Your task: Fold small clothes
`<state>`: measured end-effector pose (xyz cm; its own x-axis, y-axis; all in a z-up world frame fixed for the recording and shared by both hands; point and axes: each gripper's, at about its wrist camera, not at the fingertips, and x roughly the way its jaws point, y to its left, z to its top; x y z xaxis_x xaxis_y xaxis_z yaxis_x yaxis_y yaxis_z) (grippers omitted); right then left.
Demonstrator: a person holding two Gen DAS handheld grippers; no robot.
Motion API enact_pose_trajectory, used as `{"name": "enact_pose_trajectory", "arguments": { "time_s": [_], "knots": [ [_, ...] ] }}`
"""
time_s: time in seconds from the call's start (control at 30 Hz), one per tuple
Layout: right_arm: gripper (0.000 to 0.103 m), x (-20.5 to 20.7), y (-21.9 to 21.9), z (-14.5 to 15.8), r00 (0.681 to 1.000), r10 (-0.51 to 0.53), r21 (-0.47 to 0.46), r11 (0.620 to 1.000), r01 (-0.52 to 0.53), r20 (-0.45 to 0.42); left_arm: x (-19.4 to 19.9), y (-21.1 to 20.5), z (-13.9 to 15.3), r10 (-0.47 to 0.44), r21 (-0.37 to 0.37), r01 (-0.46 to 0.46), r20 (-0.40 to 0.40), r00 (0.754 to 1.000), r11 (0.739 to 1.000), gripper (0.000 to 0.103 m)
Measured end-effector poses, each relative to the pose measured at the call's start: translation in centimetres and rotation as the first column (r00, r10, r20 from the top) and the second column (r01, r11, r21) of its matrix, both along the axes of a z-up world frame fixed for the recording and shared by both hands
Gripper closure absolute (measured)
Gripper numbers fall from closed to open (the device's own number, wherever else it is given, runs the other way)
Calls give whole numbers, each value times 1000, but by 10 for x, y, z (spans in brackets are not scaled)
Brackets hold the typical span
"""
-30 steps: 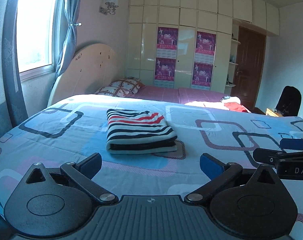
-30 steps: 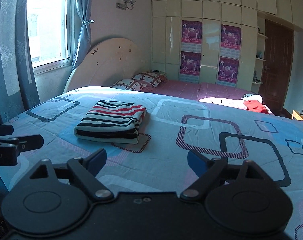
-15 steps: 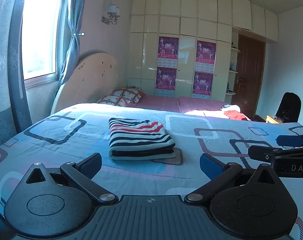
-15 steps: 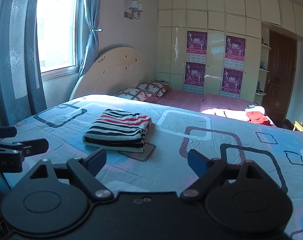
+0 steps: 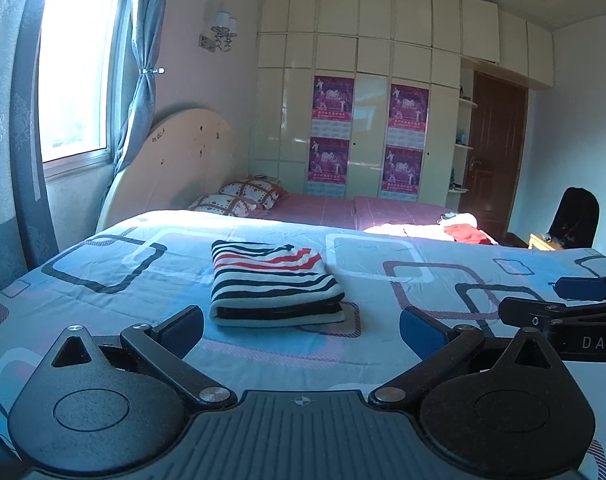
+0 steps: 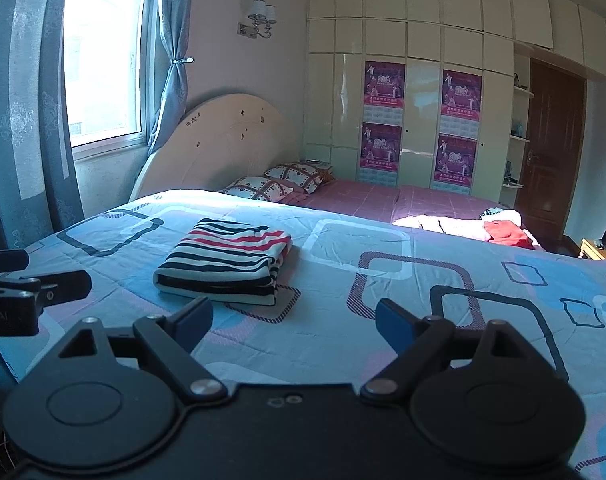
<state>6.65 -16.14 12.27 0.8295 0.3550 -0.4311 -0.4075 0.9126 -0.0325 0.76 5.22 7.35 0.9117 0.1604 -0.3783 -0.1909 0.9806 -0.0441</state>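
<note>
Letters "DAS" show in white on the side of my right tool (image 5: 575, 300) where it pokes into the left wrist view, and "oot.AI" can be read on my left tool (image 6: 35, 280) at the edge of the right wrist view. Four purple posters (image 5: 333, 98) hang on the pale wardrobe (image 5: 371, 56), two over two; their print is too small to read. One folded striped garment (image 5: 273, 284), black, white and red, lies on the blue patterned bed cover (image 5: 115, 264), ahead of both tools and apart from them. Each tool stands wide and holds nothing. Two patterned pillows (image 6: 275, 180) rest by the headboard (image 6: 227, 140).
</note>
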Motion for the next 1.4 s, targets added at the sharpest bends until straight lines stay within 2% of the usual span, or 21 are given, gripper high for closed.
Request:
{"name": "enact_pose_trajectory", "arguments": {
  "time_s": [1.4],
  "knots": [
    [15, -8, 3, 0, 1000, 2, -12, 1000, -1, 19, -1, -7, -2, -43, -10, 43, 24, 999, 999, 0]
  ]
}}
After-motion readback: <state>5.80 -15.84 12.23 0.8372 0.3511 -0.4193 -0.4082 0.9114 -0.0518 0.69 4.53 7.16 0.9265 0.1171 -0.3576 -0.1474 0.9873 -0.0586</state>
